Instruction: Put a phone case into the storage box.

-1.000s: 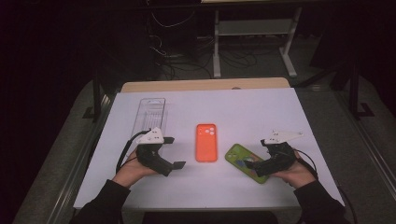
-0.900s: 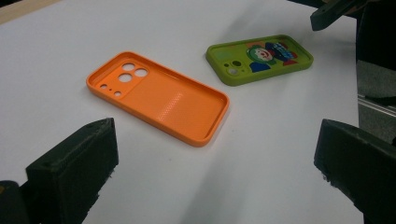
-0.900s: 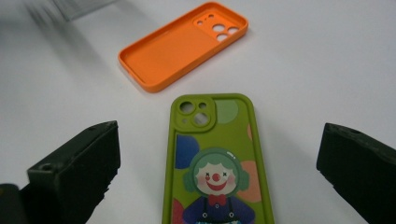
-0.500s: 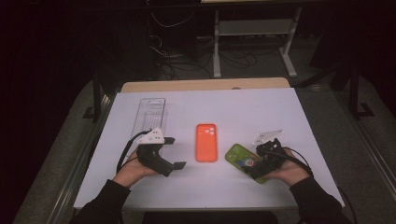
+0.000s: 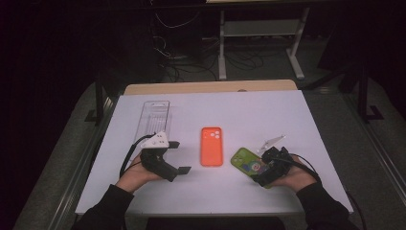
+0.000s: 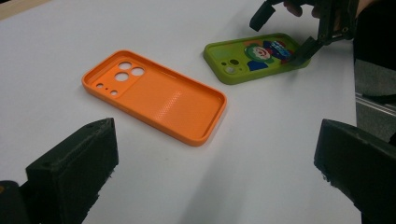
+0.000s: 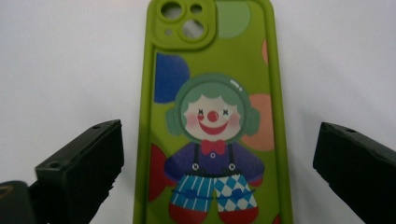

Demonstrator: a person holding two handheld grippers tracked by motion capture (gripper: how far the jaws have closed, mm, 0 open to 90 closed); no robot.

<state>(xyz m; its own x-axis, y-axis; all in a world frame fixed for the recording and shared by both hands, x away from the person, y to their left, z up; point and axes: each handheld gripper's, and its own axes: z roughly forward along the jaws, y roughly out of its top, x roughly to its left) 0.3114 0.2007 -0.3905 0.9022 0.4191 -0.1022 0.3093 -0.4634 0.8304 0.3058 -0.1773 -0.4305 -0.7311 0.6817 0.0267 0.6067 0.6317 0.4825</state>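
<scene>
the right gripper (image 7: 212,177) stands wide open with nothing held, its jaws straddling the near end of the green clown phone case (image 7: 212,116), which lies printed back up on the white table (image 5: 249,115), camera cutout toward 12 o'clock in the right gripper view. the case looks light, thin and rubbery, so it should flex and slide rather than break; its long side rims, at 3 and 9 o'clock, seem the best hold. the left gripper (image 5: 174,157) rests equally open and empty, with the orange phone case (image 5: 211,146) at its 2 o'clock.
</scene>
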